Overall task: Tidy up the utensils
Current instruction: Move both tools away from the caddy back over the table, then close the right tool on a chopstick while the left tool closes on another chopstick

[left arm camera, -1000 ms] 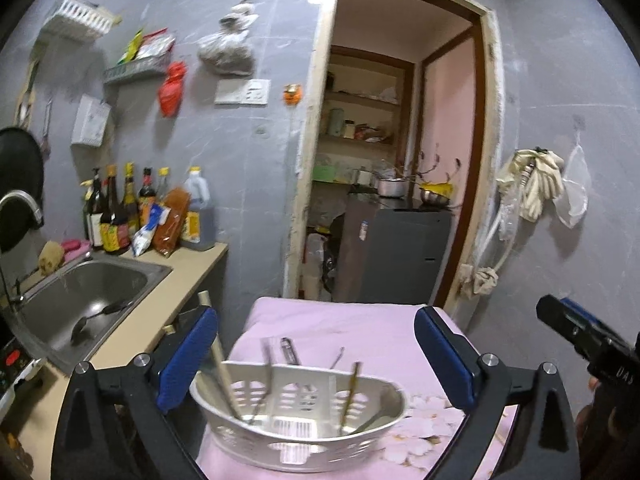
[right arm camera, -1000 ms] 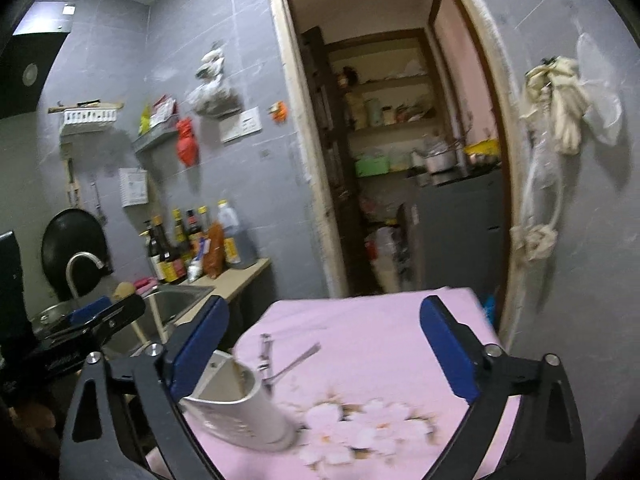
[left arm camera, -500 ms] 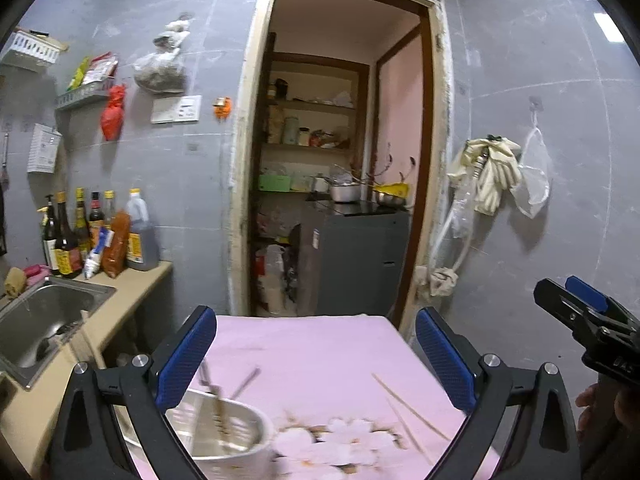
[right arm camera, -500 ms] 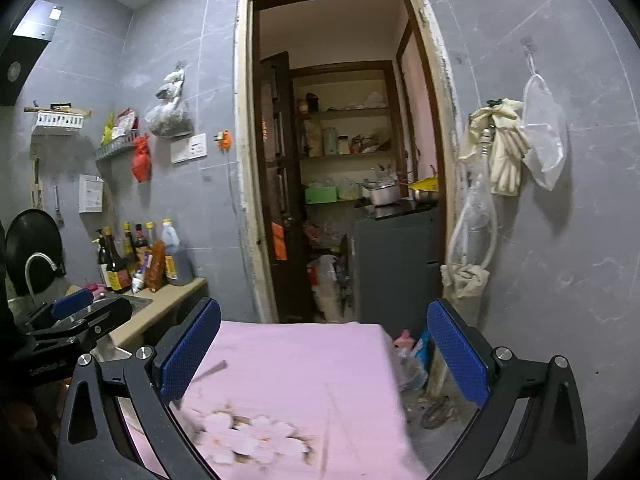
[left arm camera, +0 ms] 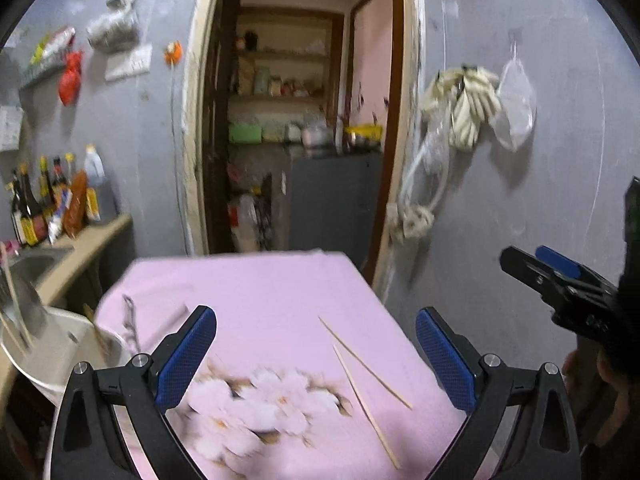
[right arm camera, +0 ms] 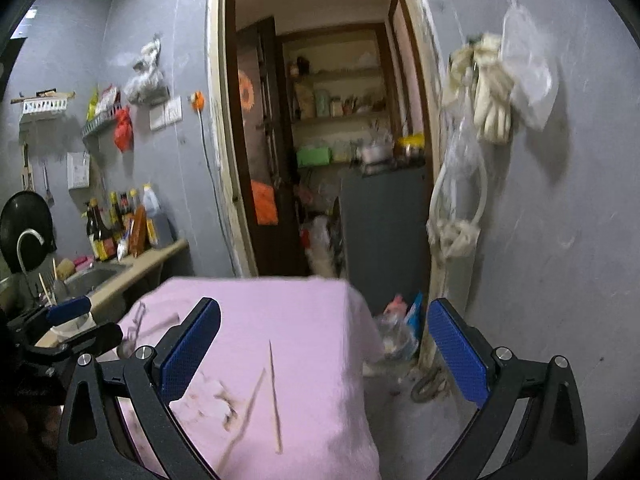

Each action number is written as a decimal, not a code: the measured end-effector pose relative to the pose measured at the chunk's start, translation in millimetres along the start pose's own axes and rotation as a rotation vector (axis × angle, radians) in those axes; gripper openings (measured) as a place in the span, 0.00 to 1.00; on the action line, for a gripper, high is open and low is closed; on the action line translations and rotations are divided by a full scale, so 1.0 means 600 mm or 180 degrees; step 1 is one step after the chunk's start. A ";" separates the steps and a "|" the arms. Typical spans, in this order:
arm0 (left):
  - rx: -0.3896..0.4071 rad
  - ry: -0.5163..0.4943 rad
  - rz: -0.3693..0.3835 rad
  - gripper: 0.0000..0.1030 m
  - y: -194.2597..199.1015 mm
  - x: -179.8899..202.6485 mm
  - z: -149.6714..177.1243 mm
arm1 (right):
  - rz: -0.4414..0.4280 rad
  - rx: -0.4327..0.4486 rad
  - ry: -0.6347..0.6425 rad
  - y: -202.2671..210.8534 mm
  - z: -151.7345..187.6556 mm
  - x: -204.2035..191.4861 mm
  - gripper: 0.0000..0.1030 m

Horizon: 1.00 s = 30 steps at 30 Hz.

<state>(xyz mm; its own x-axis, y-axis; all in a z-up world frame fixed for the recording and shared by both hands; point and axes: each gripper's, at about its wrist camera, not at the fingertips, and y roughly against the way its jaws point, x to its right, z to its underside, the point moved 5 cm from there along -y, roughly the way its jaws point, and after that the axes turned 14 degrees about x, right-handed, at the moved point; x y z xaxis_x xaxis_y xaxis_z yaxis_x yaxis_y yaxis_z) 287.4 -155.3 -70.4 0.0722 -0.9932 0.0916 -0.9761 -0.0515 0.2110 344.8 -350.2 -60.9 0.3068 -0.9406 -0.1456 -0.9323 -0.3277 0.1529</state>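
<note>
Both blue-padded grippers, left (left arm camera: 316, 352) and right (right arm camera: 324, 348), gape wide and empty above two thin wooden chopsticks (left arm camera: 366, 376) lying loose on the pink floral tablecloth (left arm camera: 260, 292), long axes running diagonally near-to-far, nearly parallel.

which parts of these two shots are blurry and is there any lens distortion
Left wrist view: the white basket and the utensils in it are motion-smeared, the flower print is soft, the chopsticks stay fairly crisp. Right wrist view: the chopsticks and the pink cloth edge are streaked. Both views: the door frame bows from the fisheye, and the corners are dark.
</note>
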 end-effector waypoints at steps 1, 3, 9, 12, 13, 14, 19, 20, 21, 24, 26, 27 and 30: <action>-0.0070 0.0031 0.0007 0.98 -0.008 0.003 0.012 | -0.0028 -0.0051 -0.0019 -0.009 0.011 0.005 0.99; -0.0205 0.0106 0.0010 0.94 -0.026 0.005 0.035 | -0.0116 -0.0200 -0.0104 -0.036 0.039 0.020 0.99; -0.0760 0.0369 0.0106 0.74 -0.088 0.002 0.108 | -0.0498 -0.0644 -0.0284 -0.109 0.130 0.022 0.89; -0.1014 0.0512 0.0193 0.67 -0.114 0.004 0.141 | -0.0681 -0.0879 -0.0381 -0.136 0.177 0.011 0.73; -0.1070 0.0535 0.0214 0.66 -0.120 0.005 0.149 | -0.0754 -0.0968 -0.0426 -0.147 0.193 0.006 0.66; -0.1141 0.0573 0.0243 0.62 -0.126 0.006 0.158 | -0.0791 -0.1020 -0.0452 -0.151 0.205 0.005 0.59; -0.1433 0.0705 0.0355 0.53 -0.153 0.010 0.193 | -0.0926 -0.1240 -0.0545 -0.165 0.254 0.000 0.41; -0.1499 0.0740 0.0371 0.50 -0.158 0.010 0.200 | -0.0947 -0.1293 -0.0560 -0.168 0.260 -0.002 0.38; -0.1545 0.0760 0.0371 0.47 -0.162 0.009 0.204 | -0.0966 -0.1338 -0.0570 -0.169 0.266 -0.002 0.36; -0.1578 0.0759 0.0389 0.44 -0.166 0.010 0.210 | -0.1045 -0.1439 -0.0557 -0.172 0.282 -0.009 0.31; -0.1596 0.0717 0.0402 0.43 -0.169 0.013 0.212 | -0.1087 -0.1502 -0.0553 -0.175 0.288 -0.018 0.30; -0.1608 0.0700 0.0409 0.42 -0.172 0.015 0.212 | -0.1107 -0.1524 -0.0565 -0.176 0.286 -0.019 0.30; -0.1640 0.0618 0.0438 0.35 -0.176 0.019 0.208 | -0.1184 -0.1602 -0.0530 -0.181 0.293 -0.032 0.25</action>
<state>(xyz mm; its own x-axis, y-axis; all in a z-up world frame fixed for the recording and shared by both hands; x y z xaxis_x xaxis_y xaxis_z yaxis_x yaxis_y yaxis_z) 365.6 -174.2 -213.2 0.0351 -0.9471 0.3189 -0.7567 0.1832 0.6276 406.4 -281.0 -246.3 0.5204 -0.7431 -0.4206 -0.5533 -0.6686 0.4968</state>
